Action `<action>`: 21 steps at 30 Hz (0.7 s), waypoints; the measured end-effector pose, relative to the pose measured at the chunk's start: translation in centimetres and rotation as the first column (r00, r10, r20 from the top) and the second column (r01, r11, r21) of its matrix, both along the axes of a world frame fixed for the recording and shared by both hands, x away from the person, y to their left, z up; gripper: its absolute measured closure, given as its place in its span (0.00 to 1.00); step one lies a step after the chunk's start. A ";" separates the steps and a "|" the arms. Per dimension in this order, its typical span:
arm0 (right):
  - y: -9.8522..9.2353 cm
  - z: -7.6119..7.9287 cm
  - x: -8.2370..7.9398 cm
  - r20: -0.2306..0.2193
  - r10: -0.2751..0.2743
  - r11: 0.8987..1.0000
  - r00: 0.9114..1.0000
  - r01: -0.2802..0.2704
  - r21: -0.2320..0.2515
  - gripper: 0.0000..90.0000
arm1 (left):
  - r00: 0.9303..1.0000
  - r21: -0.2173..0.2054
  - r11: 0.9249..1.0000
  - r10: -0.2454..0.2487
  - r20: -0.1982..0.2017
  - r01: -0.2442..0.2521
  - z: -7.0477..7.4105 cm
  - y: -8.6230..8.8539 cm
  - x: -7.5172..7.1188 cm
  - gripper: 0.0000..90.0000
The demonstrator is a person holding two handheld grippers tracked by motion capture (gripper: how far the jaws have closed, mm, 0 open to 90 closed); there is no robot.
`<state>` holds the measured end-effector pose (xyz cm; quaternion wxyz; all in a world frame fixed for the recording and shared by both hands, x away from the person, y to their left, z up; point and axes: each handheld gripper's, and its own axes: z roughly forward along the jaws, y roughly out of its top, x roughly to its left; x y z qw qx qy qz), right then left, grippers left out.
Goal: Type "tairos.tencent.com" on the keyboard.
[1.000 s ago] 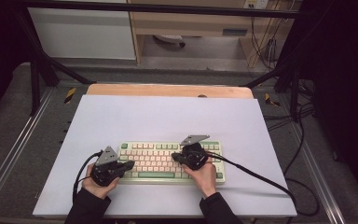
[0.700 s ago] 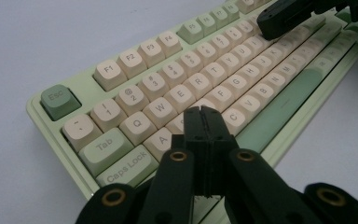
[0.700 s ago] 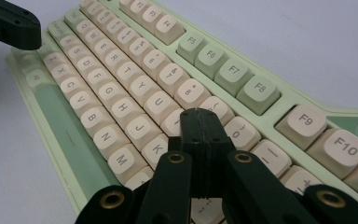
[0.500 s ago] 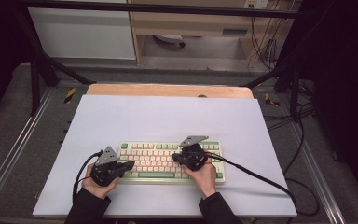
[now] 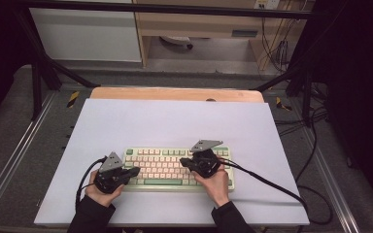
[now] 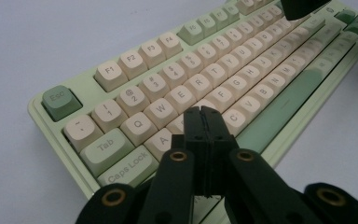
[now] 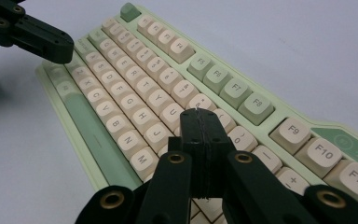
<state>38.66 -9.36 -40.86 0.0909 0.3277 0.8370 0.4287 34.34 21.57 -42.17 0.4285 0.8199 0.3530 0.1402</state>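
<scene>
A pale green keyboard (image 5: 167, 167) with cream keys lies on the white table top near the front edge. My left gripper (image 5: 134, 171) hovers over the keyboard's left end with its jaws pressed together and nothing between them. In the left gripper view the shut tips (image 6: 201, 113) sit just above the home-row letters near the keyboard (image 6: 242, 70). My right gripper (image 5: 184, 162) is over the keyboard's right half, also shut and empty. Its tips (image 7: 196, 114) hang above the letter keys on the keyboard (image 7: 135, 88), with the left gripper's dark finger (image 7: 46, 44) farther off.
The white table top (image 5: 175, 121) stretches bare behind the keyboard to a wooden strip (image 5: 175, 93). A black cable (image 5: 272, 182) trails right from the right gripper. A dark metal frame and loose cables (image 5: 306, 107) stand beyond the table's right side.
</scene>
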 end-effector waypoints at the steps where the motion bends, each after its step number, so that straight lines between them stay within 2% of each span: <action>1: 0.0 0.1 -0.1 0.000 -0.001 1.000 1.000 0.001 0.002 1.00 | 1.000 -0.001 1.000 0.000 0.000 0.000 0.0 0.0 0.0 1.00; 9: -0.1 0.6 -0.6 -0.008 0.006 1.000 1.000 -0.006 0.014 1.00 | 1.000 -0.005 1.000 0.001 -0.002 -0.001 0.0 0.0 0.1 1.00; 21: 0.8 0.7 -1.4 -0.013 0.051 0.999 0.999 -0.050 0.013 1.00 | 1.000 -0.008 1.000 0.003 0.000 -0.003 0.1 0.0 0.1 1.00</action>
